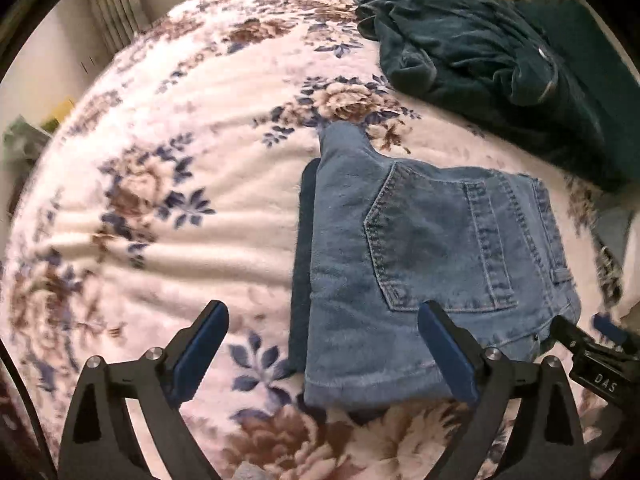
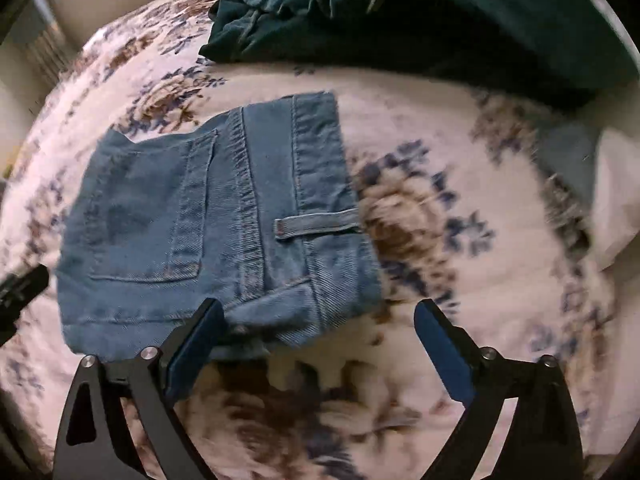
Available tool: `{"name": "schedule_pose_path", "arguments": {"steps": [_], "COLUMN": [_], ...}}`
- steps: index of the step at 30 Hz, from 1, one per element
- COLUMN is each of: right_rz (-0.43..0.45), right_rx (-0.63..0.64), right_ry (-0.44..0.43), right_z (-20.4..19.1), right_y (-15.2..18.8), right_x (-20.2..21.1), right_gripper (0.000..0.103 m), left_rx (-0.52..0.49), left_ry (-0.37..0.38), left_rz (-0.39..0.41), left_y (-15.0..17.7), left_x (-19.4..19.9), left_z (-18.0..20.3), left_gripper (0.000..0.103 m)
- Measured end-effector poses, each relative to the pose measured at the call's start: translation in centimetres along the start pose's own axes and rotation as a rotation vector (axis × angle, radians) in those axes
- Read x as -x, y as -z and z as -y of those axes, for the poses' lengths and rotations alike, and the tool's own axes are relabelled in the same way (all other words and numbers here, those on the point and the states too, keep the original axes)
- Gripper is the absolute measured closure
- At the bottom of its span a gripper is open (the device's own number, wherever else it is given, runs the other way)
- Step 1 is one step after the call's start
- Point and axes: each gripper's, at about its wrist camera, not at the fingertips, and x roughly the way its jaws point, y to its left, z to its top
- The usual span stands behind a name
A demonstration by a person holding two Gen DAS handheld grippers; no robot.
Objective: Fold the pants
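A folded pair of blue jeans (image 1: 432, 248) lies back pocket up on the floral blanket (image 1: 180, 208). My left gripper (image 1: 323, 314) hovers over the bundle's near left edge, open wide; one finger is over the blanket and the other over the denim. In the right wrist view the same jeans (image 2: 208, 216) show their waistband and a belt loop. My right gripper (image 2: 319, 308) is open above the near right corner, and neither pad presses on cloth. The right gripper's body (image 1: 596, 360) shows at the jeans' right edge in the left wrist view.
A heap of dark green clothing (image 1: 480, 60) lies at the far right of the bed, also in the right wrist view as a dark green heap (image 2: 360, 12). A pale pillow (image 2: 616, 200) sits at the right edge. The blanket stretches bare to the left of the jeans.
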Motion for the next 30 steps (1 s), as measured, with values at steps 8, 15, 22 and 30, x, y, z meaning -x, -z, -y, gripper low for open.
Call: {"name": "schedule_pose_path", "arguments": {"steps": [8, 15, 22, 30], "right_rz": [0.069, 0.161, 0.247, 0.342], "right_rx": [0.007, -0.006, -0.001, -0.012], "right_ry": [0.038, 0.037, 0.026, -0.011], "right_z": [0.4, 1.7, 2.6, 3.4], "right_y": [1.9, 4.4, 8.3, 14.7], "right_x": [6.0, 15.4, 26.3, 40.2], "right_gripper": [0.004, 0.003, 0.003, 0.003], "left_rx": [-0.044, -0.029, -0.03, -0.045], "left_ry": [-0.032, -0.011, -0.013, 0.002], "left_rz": [0.016, 0.074, 0.156, 0.254], "left_y": [0.7, 1.7, 4.4, 9.0], "left_x": [4.1, 11.4, 21.4, 33.5], "left_z": [1.7, 1.8, 2.1, 2.0], "left_gripper": [0.002, 0.002, 0.002, 0.002]}}
